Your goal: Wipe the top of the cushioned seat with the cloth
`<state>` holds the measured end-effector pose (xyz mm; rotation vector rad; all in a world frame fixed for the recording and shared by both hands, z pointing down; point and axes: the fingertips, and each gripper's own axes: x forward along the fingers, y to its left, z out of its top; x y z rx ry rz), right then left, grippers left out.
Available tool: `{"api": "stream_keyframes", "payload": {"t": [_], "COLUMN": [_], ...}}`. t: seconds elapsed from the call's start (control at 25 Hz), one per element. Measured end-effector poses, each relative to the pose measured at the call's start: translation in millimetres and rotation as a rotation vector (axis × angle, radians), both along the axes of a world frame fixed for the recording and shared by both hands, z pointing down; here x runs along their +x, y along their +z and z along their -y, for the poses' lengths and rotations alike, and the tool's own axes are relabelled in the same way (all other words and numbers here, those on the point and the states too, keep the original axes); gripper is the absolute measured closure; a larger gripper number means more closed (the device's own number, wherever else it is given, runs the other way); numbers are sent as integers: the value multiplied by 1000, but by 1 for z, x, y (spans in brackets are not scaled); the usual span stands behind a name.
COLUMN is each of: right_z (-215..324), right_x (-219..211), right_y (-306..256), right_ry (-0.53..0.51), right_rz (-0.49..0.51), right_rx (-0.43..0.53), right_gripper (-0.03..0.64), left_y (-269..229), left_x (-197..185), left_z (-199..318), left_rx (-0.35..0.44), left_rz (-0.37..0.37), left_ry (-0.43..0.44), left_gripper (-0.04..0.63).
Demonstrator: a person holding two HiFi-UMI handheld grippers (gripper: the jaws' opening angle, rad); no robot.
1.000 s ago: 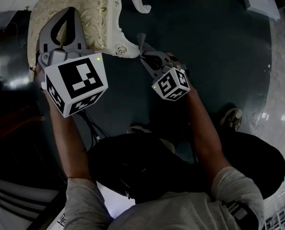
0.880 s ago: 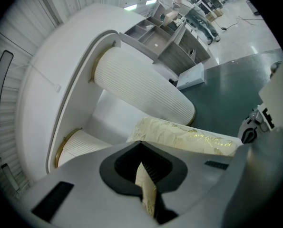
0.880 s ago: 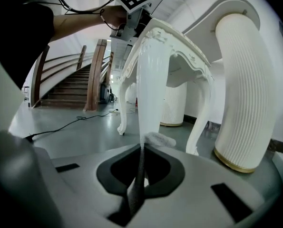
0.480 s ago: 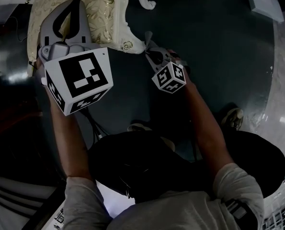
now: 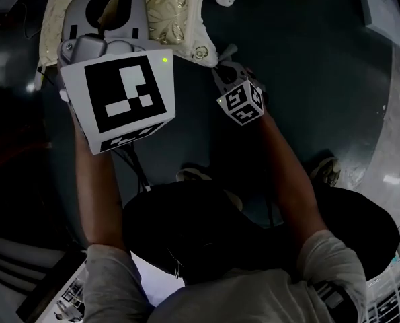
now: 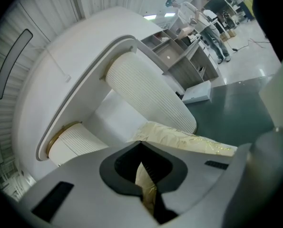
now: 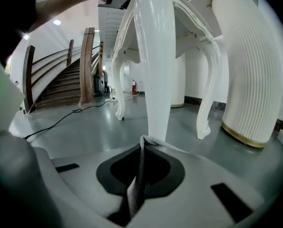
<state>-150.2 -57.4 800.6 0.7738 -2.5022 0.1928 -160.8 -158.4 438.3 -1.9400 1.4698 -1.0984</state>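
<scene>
The left gripper (image 6: 140, 148) has risen above the gold-patterned cushioned seat (image 5: 163, 12), jaws pinching gold fabric (image 6: 146, 189); beside the seat, the right gripper (image 7: 143, 144) clamps a grey woven cloth (image 7: 136, 184) in its jaws.

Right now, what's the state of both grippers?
Left gripper: closed; cushioned seat fabric shows in the slit, grip on it unclear.
Right gripper: closed on the cloth.

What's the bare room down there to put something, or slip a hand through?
The dark green floor right of the right gripper and its grey cloth is bare up to the pale shiny floor band. Crowded: the gold patterned cushioned seat, pinched by the left gripper, and the white curved chair legs beside it.
</scene>
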Motion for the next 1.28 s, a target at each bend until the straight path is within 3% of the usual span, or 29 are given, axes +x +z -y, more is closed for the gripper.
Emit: {"api": "stream_keyframes", "payload": {"t": [0.16, 0.32, 0.44, 0.68, 0.88, 1.28], "right_z": [1, 4, 5, 7, 2, -1], "right_x": [-2, -5, -7, -13, -9, -11], "right_y": [1, 2, 2, -13, -33, -88], "right_ry": [65, 200, 282, 347, 441, 453], "right_rz": [27, 97, 94, 84, 137, 235], "right_rx": [-27, -78, -59, 40, 28, 91], "right_gripper": [603, 603, 603, 603, 603, 603], "left_y": [-3, -2, -4, -2, -3, -4], "left_x": [-7, -27, -35, -41, -41, -41], "left_z": [-6, -11, -15, -19, -18, -18], "left_rx": [26, -10, 6, 23, 40, 58], "left_rz": [-71, -183, -175, -180, -199, -191], "left_ry": [15, -37, -35, -27, -24, -29], "left_gripper": [583, 583, 583, 583, 583, 583]}}
